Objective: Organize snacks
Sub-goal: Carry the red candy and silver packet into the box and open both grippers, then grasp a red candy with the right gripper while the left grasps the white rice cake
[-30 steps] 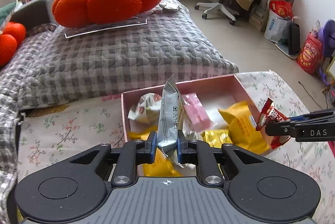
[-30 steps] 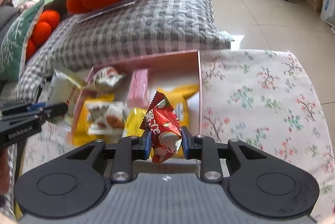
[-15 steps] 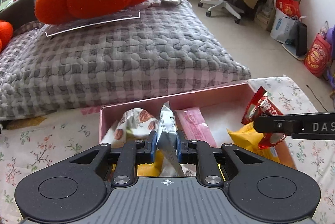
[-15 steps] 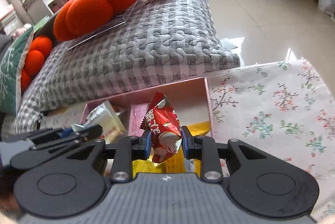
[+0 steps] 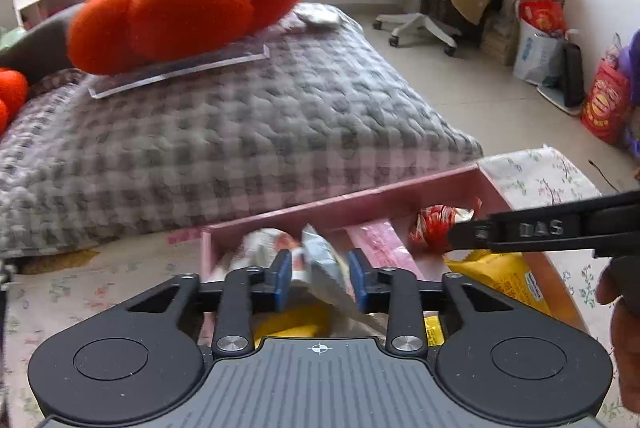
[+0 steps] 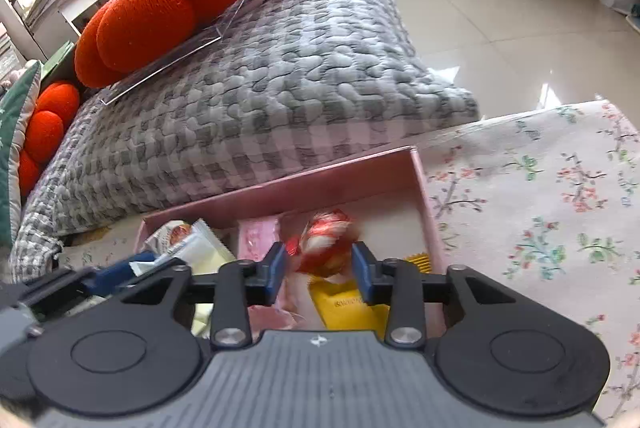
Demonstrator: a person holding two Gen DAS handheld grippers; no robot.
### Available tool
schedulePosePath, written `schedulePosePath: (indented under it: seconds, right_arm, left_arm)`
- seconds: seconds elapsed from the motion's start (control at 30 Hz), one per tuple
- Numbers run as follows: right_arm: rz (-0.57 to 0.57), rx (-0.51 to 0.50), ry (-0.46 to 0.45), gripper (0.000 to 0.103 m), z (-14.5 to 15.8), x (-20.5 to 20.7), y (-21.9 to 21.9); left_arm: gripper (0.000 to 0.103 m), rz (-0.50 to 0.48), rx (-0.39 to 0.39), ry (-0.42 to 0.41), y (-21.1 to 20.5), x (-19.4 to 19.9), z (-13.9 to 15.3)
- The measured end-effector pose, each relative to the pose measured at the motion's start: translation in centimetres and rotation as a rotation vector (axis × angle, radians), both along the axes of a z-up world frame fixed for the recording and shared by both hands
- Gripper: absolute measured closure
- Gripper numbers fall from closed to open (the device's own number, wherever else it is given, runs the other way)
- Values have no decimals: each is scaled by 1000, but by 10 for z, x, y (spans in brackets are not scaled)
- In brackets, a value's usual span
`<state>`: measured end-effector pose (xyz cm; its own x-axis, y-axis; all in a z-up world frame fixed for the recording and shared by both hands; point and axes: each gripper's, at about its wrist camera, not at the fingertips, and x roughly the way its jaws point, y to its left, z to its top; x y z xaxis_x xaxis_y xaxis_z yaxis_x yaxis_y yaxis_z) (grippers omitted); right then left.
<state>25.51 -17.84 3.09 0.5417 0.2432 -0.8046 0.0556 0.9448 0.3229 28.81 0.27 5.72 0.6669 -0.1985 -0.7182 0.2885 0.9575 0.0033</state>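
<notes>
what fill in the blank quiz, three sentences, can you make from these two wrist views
1. The snacks lie in a shallow box whose colour is ____.
2. The packet between the right gripper pads is red and ____.
3. The orange pumpkin cushion rests on a clear ____ atop the grey checked quilt.

Missing words: pink; white; sheet

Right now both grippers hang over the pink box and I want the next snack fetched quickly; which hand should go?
Neither clearly: left gripper and right gripper are both opening, silver packet and red packet between their jaws over the pink box.
</notes>
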Motion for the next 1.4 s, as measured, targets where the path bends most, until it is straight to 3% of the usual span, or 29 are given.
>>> schedulePosePath:
  seconds: [0.17,0.27,0.53,0.67,0.8,0.9,1.13,1.4]
  right_arm:
    - [-34,23,1,65,18,-16,-20]
    - [-26,2,-1,65,33,-28,-25]
    - [78,-70,28,54,64,-73,-7]
    - [138,-77,63,44,65,-97,-2]
    - [154,-77,119,43,58,-109,-2]
    - [185,-103,160,43,54,-118,3]
    - [270,-139,263,38,47,-132,24]
    - [323,-176,313,35,38,-142,26]
  left_arm:
    - [64,32,-28,-5,20,-21,27]
    - [57,39,0,-6,26,-39,39]
    - [51,-30,29,27,30,-99,54]
    - [46,-69,57,65,32,-127,43]
    - [45,-75,72,135,38,-142,24]
    - [45,-72,96,144,41,-149,13]
    - [46,-112,91,265,37,-159,-12]
    - [45,-177,41,397,24,-171,-26]
